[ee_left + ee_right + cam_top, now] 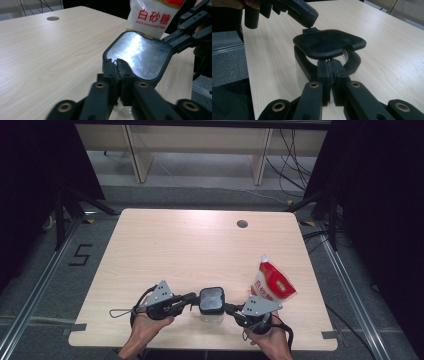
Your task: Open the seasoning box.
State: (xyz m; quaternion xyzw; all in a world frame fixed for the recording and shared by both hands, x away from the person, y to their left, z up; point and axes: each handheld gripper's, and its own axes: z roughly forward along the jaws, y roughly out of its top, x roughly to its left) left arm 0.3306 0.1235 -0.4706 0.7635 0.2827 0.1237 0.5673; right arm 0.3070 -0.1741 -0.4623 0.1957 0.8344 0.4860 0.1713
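Note:
A clear square container [211,314] with a black-rimmed lid [211,299] stands near the table's front edge. My left gripper [194,298] reaches it from the left. Its jaws are closed together at the lid's near edge [117,63]. From the other side their tips [309,24] sit just above a small tab [309,30] on the lid; I cannot tell if they pinch it. My right gripper [228,308] comes in from the right, shut, its tips [329,63] against the container's black collar [352,61], under a notch in the lid [327,42]. A red-and-white sugar bag [272,282] stands just right of the container.
The pale wooden table [175,250] has a round cable hole [242,224] at the back right. The sugar bag [150,17] rises close behind the lid [140,56], with the right gripper [172,42] beside it. Dark stands and cables flank the table.

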